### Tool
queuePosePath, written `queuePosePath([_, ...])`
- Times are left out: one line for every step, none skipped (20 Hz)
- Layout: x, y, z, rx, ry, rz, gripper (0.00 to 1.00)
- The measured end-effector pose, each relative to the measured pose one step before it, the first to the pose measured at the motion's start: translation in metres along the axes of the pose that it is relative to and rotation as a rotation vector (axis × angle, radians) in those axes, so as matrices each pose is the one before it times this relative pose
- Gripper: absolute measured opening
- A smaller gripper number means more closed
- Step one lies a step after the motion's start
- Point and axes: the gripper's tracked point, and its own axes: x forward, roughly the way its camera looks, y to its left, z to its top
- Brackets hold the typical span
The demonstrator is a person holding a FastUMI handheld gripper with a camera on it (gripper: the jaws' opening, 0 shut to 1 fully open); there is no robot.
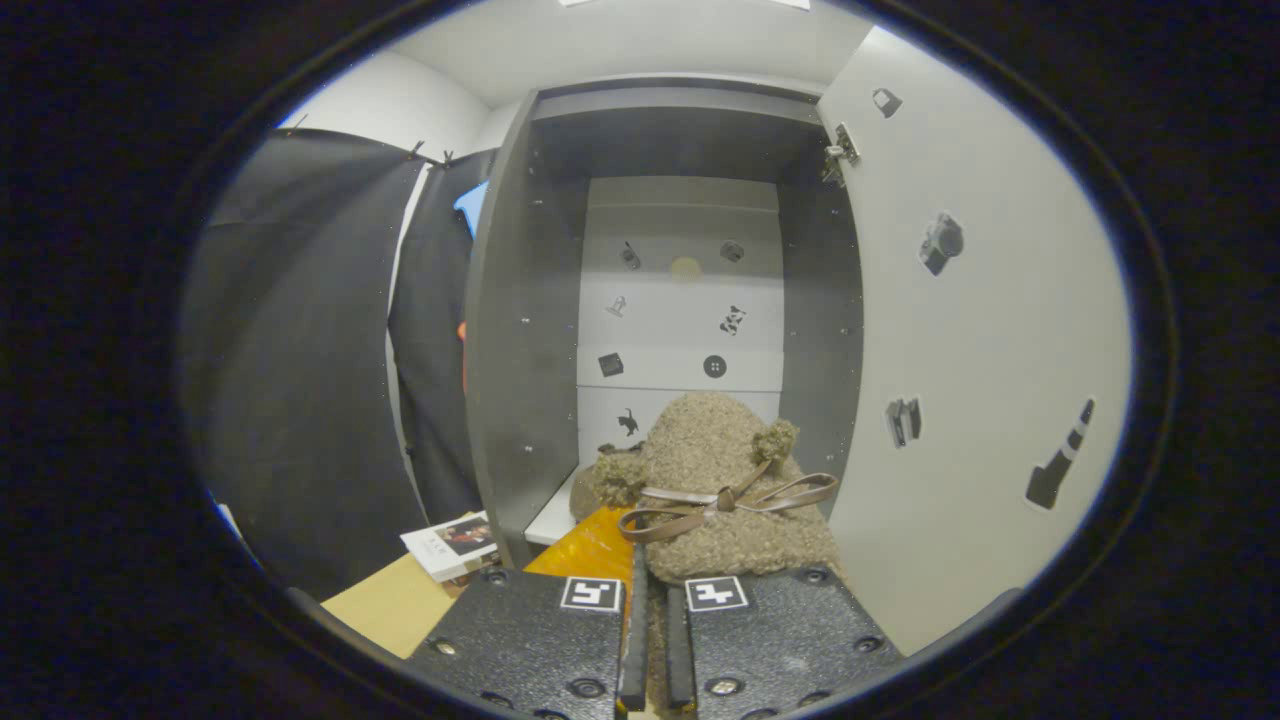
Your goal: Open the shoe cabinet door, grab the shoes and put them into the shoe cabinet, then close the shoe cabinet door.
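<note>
Where the two fingers nearly meet, the fuzzy tan shoe with a brown ribbon bow sits pinched in the gripper, held just ahead of them at the mouth of the shoe cabinet. The cabinet door stands swung open beside it, and a booklet lies outside the cabinet's near side wall.

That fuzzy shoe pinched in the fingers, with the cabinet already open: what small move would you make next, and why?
Probably carry it forward. The fingers look closed on the fuzzy shoe, whose toe points into the open cabinet. The door is swung wide to the right, and the white shelf lies just ahead, so easing the shoe further in over that shelf before letting go seems right.
</note>
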Motion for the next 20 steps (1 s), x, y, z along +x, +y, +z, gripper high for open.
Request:
queuePosePath([0.01501, -0.00110, 0.00279, -0.00117, 0.00092, -0.00218, 0.11])
queuePosePath([0.01295, -0.00153, 0.00361, -0.00261, -0.00315, -0.00495, 0.10])
queuePosePath([0.01675, 0.00039, 0.00330, -0.00221, -0.00661, 0.00144, 0.10])
queuePosePath([0.01514, 0.00055, 0.00264, -0.00050, -0.00390, 0.00213, 0.11])
queuePosePath([0.01615, -0.00047, 0.00182, -0.00161, -0.00003, -0.00001, 0.11])
queuePosePath([0.01520, -0.00134, 0.00258, -0.00150, -0.00143, -0.00544, 0.11])
queuePosePath([0.01371, -0.00165, 0.00135, -0.00145, -0.00155, -0.00461, 0.11])
queuePosePath([0.01346, -0.00132, 0.00120, -0.00349, 0.00009, -0.00053, 0.11])
queuePosePath([0.01294, -0.00161, -0.00017, 0.00004, 0.00151, -0.00269, 0.11])
queuePosePath([0.01295, -0.00255, -0.00120, 0.00351, 0.00870, -0.00338, 0.11])
queuePosePath([0.01396, -0.00284, -0.00282, 0.01158, 0.00764, -0.00197, 0.11])
queuePosePath([0.01323, -0.00368, -0.00316, 0.01396, 0.01173, -0.00636, 0.11])
queuePosePath([0.01384, -0.00495, -0.00419, 0.01149, 0.01358, -0.01167, 0.11])
queuePosePath([0.01325, -0.00419, -0.00442, 0.00987, 0.01461, -0.01004, 0.11])
queuePosePath([0.01371, -0.00341, -0.00558, 0.01002, 0.01787, -0.00901, 0.11])
queuePosePath([0.01141, -0.00317, -0.00515, 0.01121, 0.01447, -0.00862, 0.11])
queuePosePath([0.01206, -0.00329, -0.00655, 0.00832, 0.01390, -0.01201, 0.11])
queuePosePath([0.01032, -0.00344, -0.00701, -0.00049, 0.02017, -0.00983, 0.11])
queuePosePath([0.00900, -0.00106, -0.00623, 0.00528, 0.01802, -0.00956, 0.11])
queuePosePath([0.00707, -0.00109, -0.00517, 0.00911, 0.01636, -0.00382, 0.11])
